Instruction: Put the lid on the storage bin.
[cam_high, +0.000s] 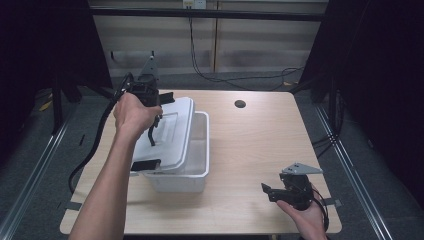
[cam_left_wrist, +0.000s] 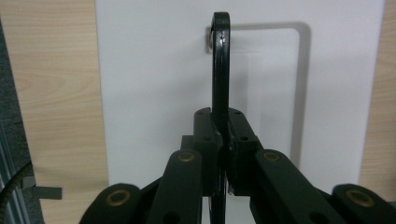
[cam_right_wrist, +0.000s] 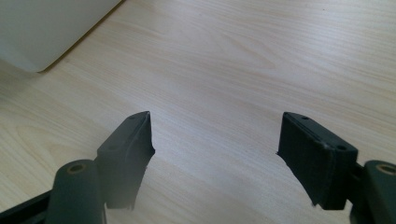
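One white plastic bin (cam_high: 197, 172) is seen on the tabletop (cam_high: 260, 150), and one white lid (cam_high: 170, 132) is carried above it, shifted toward the bin's left edge so that the right part of the bin is left uncovered. Through that uncovered part, nothing can be made out inside the bin. One black handle (cam_left_wrist: 220, 70) is fixed to the top of the lid, and two black latches are counted on the lid, one at its far end (cam_high: 166, 97) and one at its near end (cam_high: 146, 165).

Two grippers are counted. The left gripper (cam_high: 150, 107) is held over the lid, and its jaws are clenched on the black handle, as is seen plainly in the left gripper view, where the handle runs upright between the closed pads. The right gripper (cam_high: 272, 192) is held low over the tabletop, well to the right of the bin and near the front edge; its jaws are spread wide with nothing between them.

One round hole (cam_high: 240, 104) is seen in the tabletop, beyond the bin and to its right.
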